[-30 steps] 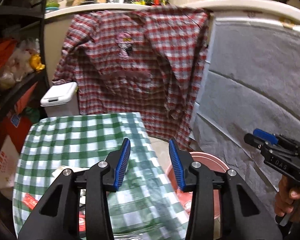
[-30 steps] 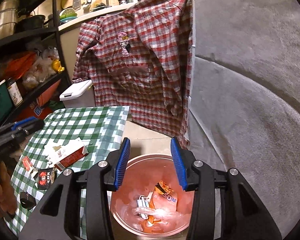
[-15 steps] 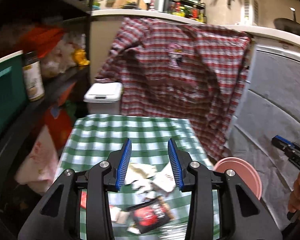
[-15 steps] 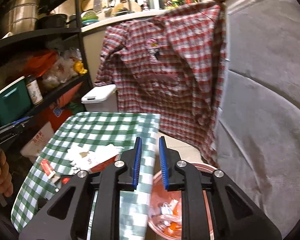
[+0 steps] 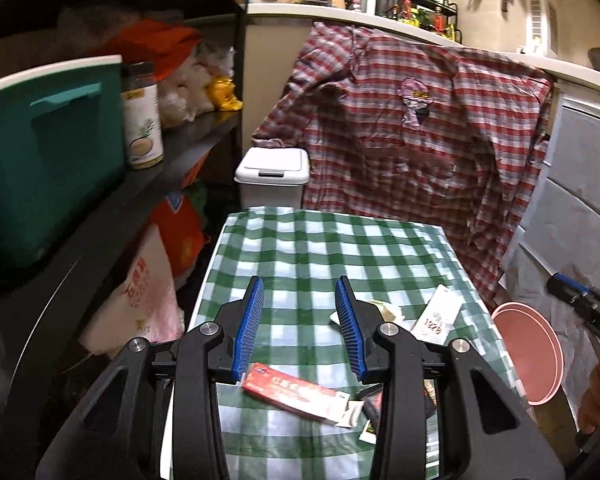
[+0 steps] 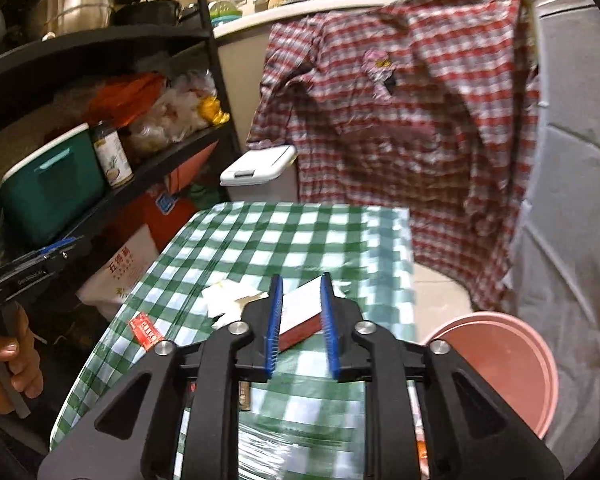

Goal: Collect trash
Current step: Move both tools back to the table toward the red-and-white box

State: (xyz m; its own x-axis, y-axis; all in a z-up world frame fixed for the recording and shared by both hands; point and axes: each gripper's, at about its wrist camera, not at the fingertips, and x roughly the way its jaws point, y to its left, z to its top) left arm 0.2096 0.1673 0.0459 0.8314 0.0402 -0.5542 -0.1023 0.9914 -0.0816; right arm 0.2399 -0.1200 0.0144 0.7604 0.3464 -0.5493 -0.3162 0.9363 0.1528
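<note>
Both hand-held grippers swung from pink bin point(image 6: 500, 364) to checked table point(image 5: 324, 248) — left point(image 5: 300, 320) spread, right point(image 6: 300, 320) reopening (both empty).

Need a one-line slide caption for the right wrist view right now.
Right gripper, jaws apart, lines up on a white and dark red box on the green checked tablecloth, pink bin alongside.

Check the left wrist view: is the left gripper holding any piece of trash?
No. The left gripper stands open with only checked tablecloth showing between its blue pads, and the red wrapper lies flat below them.
</note>
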